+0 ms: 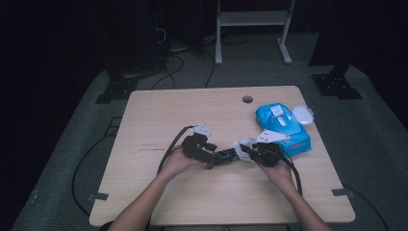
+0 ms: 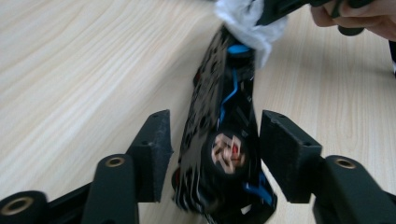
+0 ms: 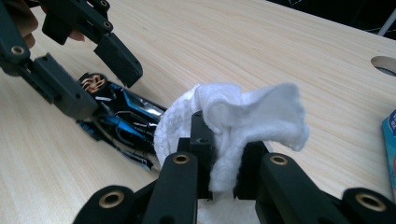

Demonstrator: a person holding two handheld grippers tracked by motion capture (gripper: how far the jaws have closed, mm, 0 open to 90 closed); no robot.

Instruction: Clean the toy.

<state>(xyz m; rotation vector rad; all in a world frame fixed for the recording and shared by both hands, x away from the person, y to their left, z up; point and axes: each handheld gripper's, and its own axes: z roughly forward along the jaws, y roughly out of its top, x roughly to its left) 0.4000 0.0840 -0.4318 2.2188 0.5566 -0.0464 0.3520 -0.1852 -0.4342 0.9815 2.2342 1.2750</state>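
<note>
Blk two-jaw grippers (image 1: 211, 154) w/ brass pivot screws, blk cables, grey plates.

Bright blue plastic wipes pack (image 1: 283, 128) lying flat near the light wooden worktop (image 1: 159, 115) right edge; white oval lid (image 1: 302, 114) just beside the pack.

In the left gripper view we lose the car's (image 2: 219, 154) lower end below the frame, and its far end sits under the wipe (image 2: 250, 23) — itself cut by the top edge. That whole view is slightly blurred, so the car's markings stay unreadable. In the right gripper view the wipe (image 3: 243, 116) covers the car's (image 3: 121, 121) near end, and the blue pack (image 3: 390, 140) is clipped at the right edge. From the high view the car (image 1: 223, 156) is too small to make out — we cannot read the pack's (image 1: 281, 127) label either.
</note>
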